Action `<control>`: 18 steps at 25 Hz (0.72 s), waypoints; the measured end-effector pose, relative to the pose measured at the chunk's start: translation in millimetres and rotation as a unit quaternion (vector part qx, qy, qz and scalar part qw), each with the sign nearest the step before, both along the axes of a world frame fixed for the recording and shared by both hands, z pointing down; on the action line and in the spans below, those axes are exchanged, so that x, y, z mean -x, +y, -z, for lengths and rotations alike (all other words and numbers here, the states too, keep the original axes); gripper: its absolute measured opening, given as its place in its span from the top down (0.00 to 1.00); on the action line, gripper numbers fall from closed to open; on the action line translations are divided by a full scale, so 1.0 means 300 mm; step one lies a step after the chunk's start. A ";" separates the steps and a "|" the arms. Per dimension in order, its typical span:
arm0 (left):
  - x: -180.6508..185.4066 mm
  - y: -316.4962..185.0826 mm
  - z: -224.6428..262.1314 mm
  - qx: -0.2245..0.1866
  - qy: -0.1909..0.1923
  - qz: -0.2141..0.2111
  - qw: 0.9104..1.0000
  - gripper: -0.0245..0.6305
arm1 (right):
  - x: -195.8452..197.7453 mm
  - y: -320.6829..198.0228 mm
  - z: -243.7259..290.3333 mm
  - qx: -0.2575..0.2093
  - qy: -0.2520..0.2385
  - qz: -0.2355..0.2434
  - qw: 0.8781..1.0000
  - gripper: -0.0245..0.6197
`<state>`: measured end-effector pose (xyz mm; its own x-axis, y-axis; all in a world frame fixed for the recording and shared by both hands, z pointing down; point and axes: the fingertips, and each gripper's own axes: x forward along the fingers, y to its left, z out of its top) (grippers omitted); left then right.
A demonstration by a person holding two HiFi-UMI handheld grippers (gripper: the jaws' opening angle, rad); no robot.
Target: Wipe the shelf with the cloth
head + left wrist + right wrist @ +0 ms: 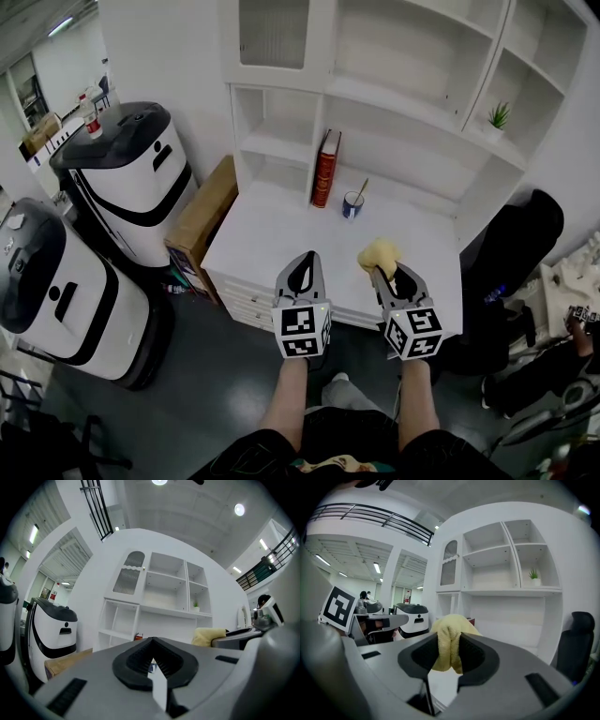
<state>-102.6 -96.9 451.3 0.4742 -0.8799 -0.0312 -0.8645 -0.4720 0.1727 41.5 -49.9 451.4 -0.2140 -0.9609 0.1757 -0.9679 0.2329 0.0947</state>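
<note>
A white shelf unit (412, 112) stands ahead with a wide white counter (281, 234) at its foot. My right gripper (382, 270) is shut on a bunched yellow cloth (379, 254), held above the counter's front right part; the cloth (449, 644) fills the gap between the jaws in the right gripper view. My left gripper (305, 264) hovers beside it over the counter's front edge, shut with nothing in it. In the left gripper view the jaws meet, and the cloth (208, 635) shows at the right.
On the counter's back stand a red book (325, 169) upright and a blue cup (352, 204) with a stick in it. A small green plant (498, 116) sits on a right shelf. White robots (131, 178), a cardboard box (202, 211) and a black chair (516, 244) flank the unit.
</note>
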 end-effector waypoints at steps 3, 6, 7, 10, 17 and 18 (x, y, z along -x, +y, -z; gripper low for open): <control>-0.022 -0.064 -0.036 0.009 -0.011 0.006 1.000 0.97 | -0.028 -0.067 -0.042 0.007 -0.013 0.003 1.000 0.78; -0.060 -0.138 -0.050 0.010 -0.024 0.007 1.000 0.97 | -0.065 -0.152 -0.069 0.008 -0.024 0.006 1.000 0.78; -0.078 -0.162 -0.047 0.010 -0.028 0.008 1.000 0.96 | -0.085 -0.182 -0.068 0.007 -0.029 0.007 1.000 0.78; -0.149 -0.248 -0.005 0.001 -0.039 0.009 0.999 0.97 | -0.167 -0.291 -0.032 -0.005 -0.047 0.008 0.999 0.78; -0.281 -0.463 0.122 -0.035 -0.058 0.021 0.997 0.97 | -0.289 -0.542 0.048 -0.038 -0.076 0.029 0.996 0.78; -0.299 -0.489 0.138 -0.040 -0.060 0.024 0.997 0.97 | -0.310 -0.572 0.058 -0.042 -0.078 0.032 0.996 0.78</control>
<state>-12.8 -243.6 410.0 0.4359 -0.8987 -0.0473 -0.8987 -0.4375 0.0312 134.5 -221.4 434.1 -0.2941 -0.9541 0.0555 -0.9556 0.2926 -0.0343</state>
